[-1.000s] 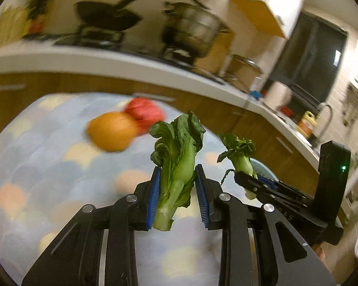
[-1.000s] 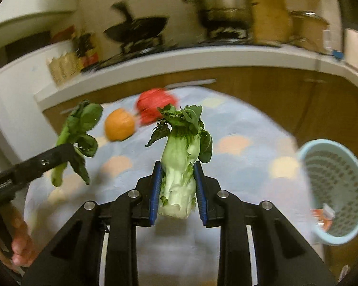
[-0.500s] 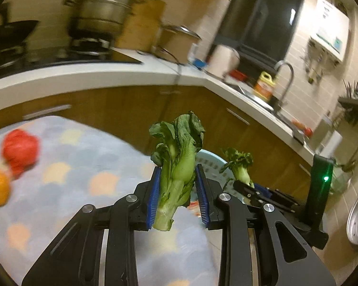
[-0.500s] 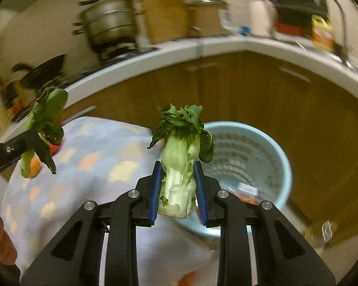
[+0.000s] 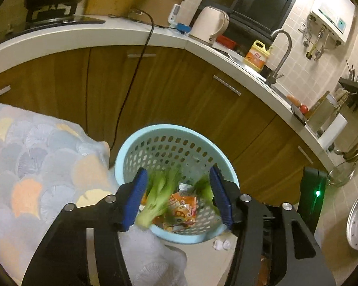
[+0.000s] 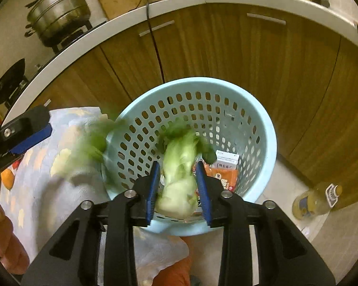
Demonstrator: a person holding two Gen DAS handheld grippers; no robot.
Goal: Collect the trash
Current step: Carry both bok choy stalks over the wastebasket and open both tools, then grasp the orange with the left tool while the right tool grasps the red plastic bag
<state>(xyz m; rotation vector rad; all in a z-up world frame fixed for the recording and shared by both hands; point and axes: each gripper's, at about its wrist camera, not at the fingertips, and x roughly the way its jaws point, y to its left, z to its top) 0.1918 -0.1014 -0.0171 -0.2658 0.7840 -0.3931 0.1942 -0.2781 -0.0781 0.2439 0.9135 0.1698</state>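
Two heads of bok choy were over the pale blue basket, both streaked with motion blur. The left one hung stalk-down between the left gripper pads, touching neither pad that I could make out; those jaws had just been opening and stood wide apart around it. The right one sat stalk-down between the right gripper pads, its pale base close to both; those jaws had just been opening a little, and the blur made it hard to say whether the pads pressed on it or not. In the right wrist view the left bok choy showed as a green smear at the basket's near-left rim, with one left jaw beside it and part of a hand low at the left edge. Inside the basket lay an orange snack wrapper and a small carton. The basket stood on the floor against wooden cabinet doors, just beside a table under a scale-patterned cloth. A crumpled paper ball lay on the floor near the basket; a yellow bottle lay on its far side. A black cable hung down the cabinet front.
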